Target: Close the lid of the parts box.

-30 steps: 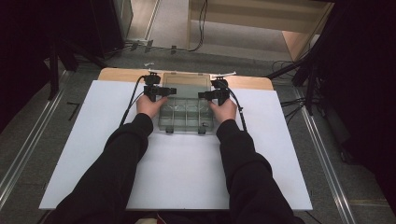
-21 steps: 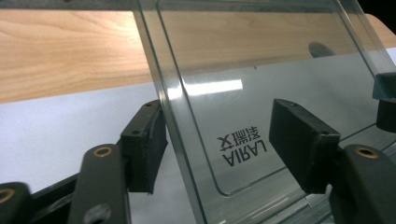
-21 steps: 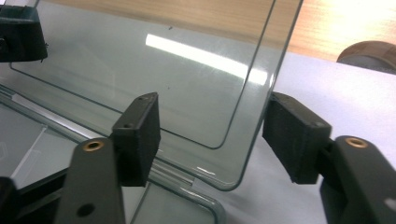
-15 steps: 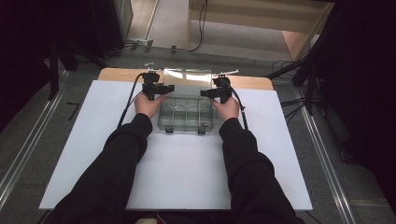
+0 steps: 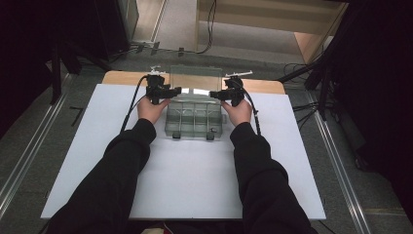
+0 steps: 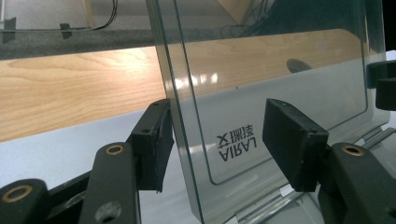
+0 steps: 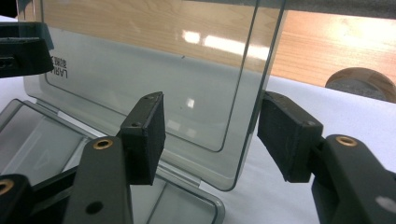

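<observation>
A clear plastic compartment box (image 5: 194,122) sits on the white board at mid-table, its latches facing the person. Its lid (image 5: 194,78) stands nearly upright on the far hinge. My left gripper (image 5: 176,90) is at the lid's left edge and my right gripper (image 5: 214,93) at its right edge. In the left gripper view the lid (image 6: 261,84) passes between the open jaws of the left gripper (image 6: 219,140), against the left pad (image 6: 153,144). In the right gripper view the lid's edge (image 7: 187,88) stands between the open jaws of the right gripper (image 7: 210,135), close to the right pad (image 7: 287,137).
The white board (image 5: 185,185) covers most of the wooden table (image 5: 122,78), whose far edge shows behind the box. Cables and metal floor rails (image 5: 29,156) lie around the table. The compartments I can see look empty.
The lid has swung up from nearly flat on the box to nearly upright. Both grippers have moved up and away from the person with its side edges.
</observation>
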Motion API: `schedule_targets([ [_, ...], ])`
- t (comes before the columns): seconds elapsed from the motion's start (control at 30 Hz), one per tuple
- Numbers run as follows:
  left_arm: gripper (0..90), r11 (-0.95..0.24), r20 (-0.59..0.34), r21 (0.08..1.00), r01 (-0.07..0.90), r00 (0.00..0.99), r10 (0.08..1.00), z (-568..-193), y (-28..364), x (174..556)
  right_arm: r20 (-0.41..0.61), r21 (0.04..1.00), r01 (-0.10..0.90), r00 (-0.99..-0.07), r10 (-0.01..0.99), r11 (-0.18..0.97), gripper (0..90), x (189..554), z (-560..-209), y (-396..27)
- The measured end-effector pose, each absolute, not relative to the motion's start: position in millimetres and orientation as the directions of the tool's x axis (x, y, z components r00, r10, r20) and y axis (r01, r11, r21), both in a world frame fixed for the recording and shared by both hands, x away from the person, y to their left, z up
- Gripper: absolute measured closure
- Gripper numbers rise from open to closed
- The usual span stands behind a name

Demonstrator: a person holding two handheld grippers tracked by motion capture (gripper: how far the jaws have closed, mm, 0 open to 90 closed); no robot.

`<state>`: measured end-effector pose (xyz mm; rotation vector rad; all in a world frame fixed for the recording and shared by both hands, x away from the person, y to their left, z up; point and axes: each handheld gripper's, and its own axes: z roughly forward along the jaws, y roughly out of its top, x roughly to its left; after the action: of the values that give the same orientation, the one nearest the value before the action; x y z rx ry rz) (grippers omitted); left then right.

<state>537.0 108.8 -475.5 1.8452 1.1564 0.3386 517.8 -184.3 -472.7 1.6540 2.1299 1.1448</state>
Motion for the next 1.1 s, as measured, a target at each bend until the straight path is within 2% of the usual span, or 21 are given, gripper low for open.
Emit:
schedule_targets([
  [0.23, 45.6, -0.179, -0.18, 0.83, 0.529, 0.558, 0.81, -472.0, 111.1, 530.5, 0.287, 0.693, 0.718, -0.359, 0.888, 0.066, 40.8, 513.9, -464.9, -186.6],
  [0.6, 45.5, -0.156, -0.21, 0.833, 0.53, 0.565, 0.798, -465.0, 114.9, 521.5, 0.255, 0.718, 0.689, -0.388, 0.886, 0.095, 41.2, 503.7, -457.9, -186.1],
  [1.1, 45.3, -0.21, -0.153, 0.847, 0.489, 0.602, 0.784, -460.9, 117.1, 509.9, 0.235, 0.747, 0.657, -0.409, 0.882, 0.105, 42.2, 492.5, -457.5, -185.6],
])
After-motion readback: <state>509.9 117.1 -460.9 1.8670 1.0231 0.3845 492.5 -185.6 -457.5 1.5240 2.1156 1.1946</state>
